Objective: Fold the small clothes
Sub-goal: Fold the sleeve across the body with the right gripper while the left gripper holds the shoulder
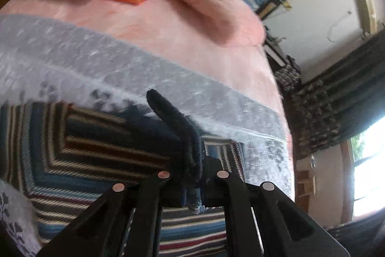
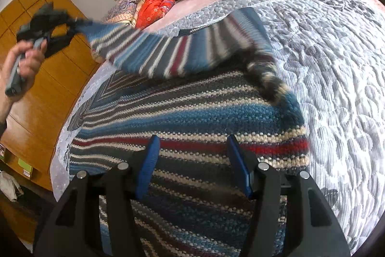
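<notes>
Fingers of the left gripper [image 2: 72,25], raised in the person's hand [image 2: 26,59], clench the striped sweater's [image 2: 192,112] dark edge, lifting it off the bed [image 2: 336,76]; right gripper [image 2: 192,160] hovers released, sweater spread beneath its fingers.

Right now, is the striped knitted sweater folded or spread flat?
Partly folded: the left gripper lifts one sleeve over the striped knitted sweater, whose body lies spread on the grey quilted bedcover.
</notes>
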Demonstrator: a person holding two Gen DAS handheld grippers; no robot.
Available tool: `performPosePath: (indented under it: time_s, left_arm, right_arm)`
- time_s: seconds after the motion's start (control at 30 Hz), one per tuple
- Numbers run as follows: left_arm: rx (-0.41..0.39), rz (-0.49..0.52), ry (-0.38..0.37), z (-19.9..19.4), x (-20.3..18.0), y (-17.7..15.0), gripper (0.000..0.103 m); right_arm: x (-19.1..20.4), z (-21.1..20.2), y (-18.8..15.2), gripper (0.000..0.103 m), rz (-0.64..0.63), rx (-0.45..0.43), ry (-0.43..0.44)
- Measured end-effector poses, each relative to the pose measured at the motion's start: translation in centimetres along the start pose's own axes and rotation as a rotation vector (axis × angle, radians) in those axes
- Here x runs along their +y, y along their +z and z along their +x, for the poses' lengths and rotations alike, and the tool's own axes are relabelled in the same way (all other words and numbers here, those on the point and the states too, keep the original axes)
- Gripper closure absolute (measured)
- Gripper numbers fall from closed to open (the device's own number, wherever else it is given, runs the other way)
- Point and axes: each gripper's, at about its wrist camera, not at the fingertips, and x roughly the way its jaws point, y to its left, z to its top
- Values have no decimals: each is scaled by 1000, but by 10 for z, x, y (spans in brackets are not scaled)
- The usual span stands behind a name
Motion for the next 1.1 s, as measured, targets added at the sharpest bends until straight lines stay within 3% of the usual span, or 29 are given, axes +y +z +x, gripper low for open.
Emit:
performPosePath:
  time_s: [0.33,0.43,0.53,0.63,0.67,0.73,0.83,0.87,0.93,1.0,1.1]
  left_arm:
    - [76,-132,129,43,126,-45,95]
    - [134,-163,218,62,150,-56,81]
    - [59,-218,244,40,153,-61,76]
    - [-82,-235,110,9,135,-68,58]
    - [-77,-237,33,12,128,-70,58]
    - [-24,-238,-37,33,121,-73,58]
    - [44,-248,41,69,130,-78,60]
    - [50,-269,48,76,139,-80,69]
    - [49,-292,27,74,151,-81,72]
    - [28,-300,23,52,160,-81,68]
    - [-29,-339,-3,2,189,-80,53]
  right_arm:
    - [-3,8,-1,45,15,13,7]
    - [-3,9,-1,45,14,15,10]
    - [-3,9,0,45,17,16,18]
    - [-2,9,1,45,26,16,30]
    - [-2,10,1,45,30,18,34]
    - [-2,10,1,45,31,25,37]
    - [2,6,-3,45,29,38,21]
    - [4,4,-5,45,32,39,21]
    - [11,0,-6,45,26,46,15]
    - [24,-5,-4,45,9,47,26]
    - [47,-12,-7,44,-20,48,48]
